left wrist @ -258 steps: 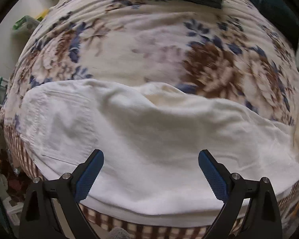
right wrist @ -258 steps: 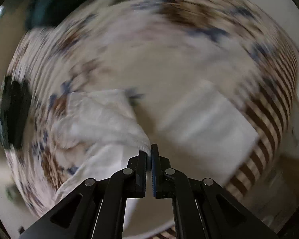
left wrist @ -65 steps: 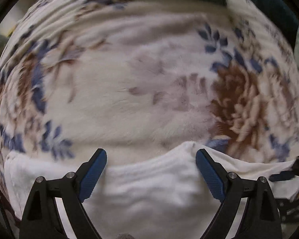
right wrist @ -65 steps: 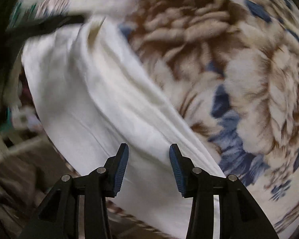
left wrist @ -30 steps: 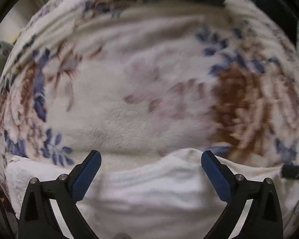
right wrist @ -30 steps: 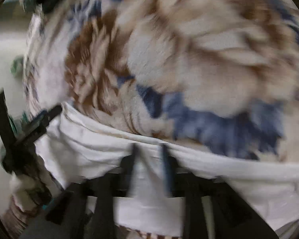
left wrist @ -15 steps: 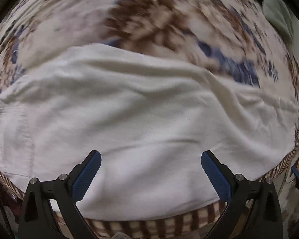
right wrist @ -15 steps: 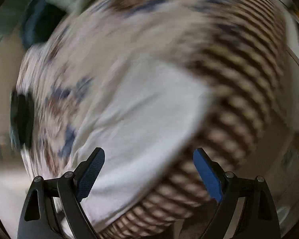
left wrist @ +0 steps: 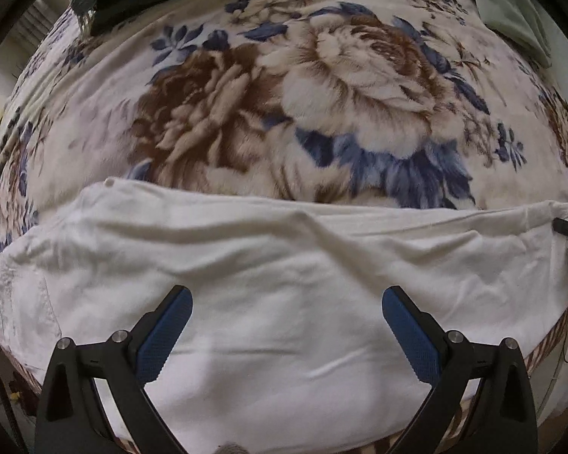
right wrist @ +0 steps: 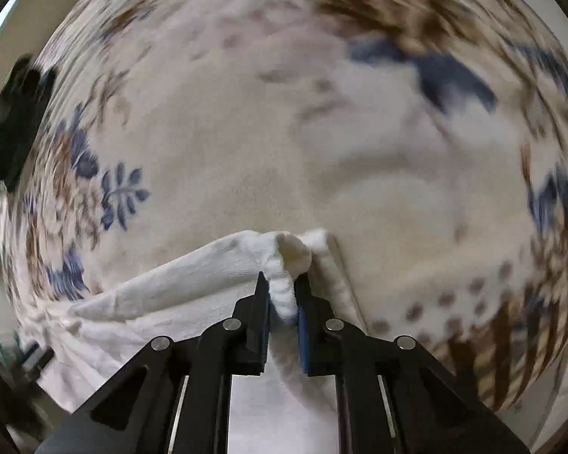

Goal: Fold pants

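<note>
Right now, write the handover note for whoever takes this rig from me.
Left tool: open, empty, hanging over the white pants.
Right tool: shut on a bunched corner of the pants, at their far right end in the left view.
Pants: lying lengthwise along the near edge of the floral blanket, apparently folded lengthwise, still wrinkled.
Left to do: probably carry the held end across to the other end, then smooth it flat.

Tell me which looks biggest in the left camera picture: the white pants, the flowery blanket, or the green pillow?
1. Flowery blanket, the biggest.
2. White pants, nearly as big, but closer to the camera, so unsure.
3. Green pillow, the smallest; only partly in view.
</note>
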A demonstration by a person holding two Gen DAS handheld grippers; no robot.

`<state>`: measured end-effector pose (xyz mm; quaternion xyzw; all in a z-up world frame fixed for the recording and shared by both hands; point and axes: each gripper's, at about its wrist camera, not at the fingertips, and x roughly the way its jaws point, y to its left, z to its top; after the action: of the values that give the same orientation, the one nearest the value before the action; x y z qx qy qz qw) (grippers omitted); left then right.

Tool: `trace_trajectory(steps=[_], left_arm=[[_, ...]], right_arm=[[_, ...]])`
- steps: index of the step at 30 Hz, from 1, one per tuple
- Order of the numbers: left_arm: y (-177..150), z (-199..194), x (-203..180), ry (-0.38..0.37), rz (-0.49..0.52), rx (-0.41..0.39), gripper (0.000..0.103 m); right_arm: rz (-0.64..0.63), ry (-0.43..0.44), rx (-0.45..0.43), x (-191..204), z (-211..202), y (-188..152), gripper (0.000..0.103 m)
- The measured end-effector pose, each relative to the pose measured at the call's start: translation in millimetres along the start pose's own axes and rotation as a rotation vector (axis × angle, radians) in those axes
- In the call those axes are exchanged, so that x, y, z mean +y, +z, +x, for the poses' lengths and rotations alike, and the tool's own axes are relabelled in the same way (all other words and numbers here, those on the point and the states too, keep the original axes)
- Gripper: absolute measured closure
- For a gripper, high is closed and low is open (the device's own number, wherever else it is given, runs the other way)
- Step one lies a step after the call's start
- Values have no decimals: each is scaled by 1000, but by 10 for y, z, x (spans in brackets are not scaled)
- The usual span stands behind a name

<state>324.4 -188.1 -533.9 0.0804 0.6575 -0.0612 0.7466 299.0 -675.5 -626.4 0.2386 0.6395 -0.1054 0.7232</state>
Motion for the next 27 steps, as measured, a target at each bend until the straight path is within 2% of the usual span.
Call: trace_trajectory(steps=[2,3,5,6,10,11,13,14,17,19,20,22,24,27], left_arm=[[75,37,-71,1,-8,-3,0],[100,54,-74,4,-15,-2,0],[225,143,-115,6,-22,-6,0],[248,214,-143,19,-18,-9,0],[396,497,-191,66,-25,2,0],[442,562,-173,70,-34,16,0],[501,640,-153,53,-64,40,0],[503,603,-141,43,-72,34,0],[400,363,-133,-11,-54,5,0],[249,274,-200,-61,-52,20,0],[125,295,-245,-91,-55,55,0],[-34,395,-294,-112,-59,109,0],[-187,598,-340,-98,-60,162,0],[-223,762,-361,-84,-62,150,0]], right_arm=[[37,-2,-74,-53,-143,5,93],[98,5,-109,-150,-207,-4,93],[181,47,-119,-282,-196,-27,93],[205,40,-120,-315,-155,-48,93],[263,74,-83,-434,4,-84,92],[283,107,-67,-474,19,-56,84],[308,162,-44,-573,-35,-77,49],[323,155,-47,-602,-105,-111,23],[386,175,-115,-760,-417,-392,21],[478,229,-122,-897,-507,-718,21],[514,260,-119,-942,-494,-860,21],[583,321,-92,-993,-342,-1185,20],[633,383,-71,-990,-143,-1383,20],[718,552,-113,-917,236,-1560,21]])
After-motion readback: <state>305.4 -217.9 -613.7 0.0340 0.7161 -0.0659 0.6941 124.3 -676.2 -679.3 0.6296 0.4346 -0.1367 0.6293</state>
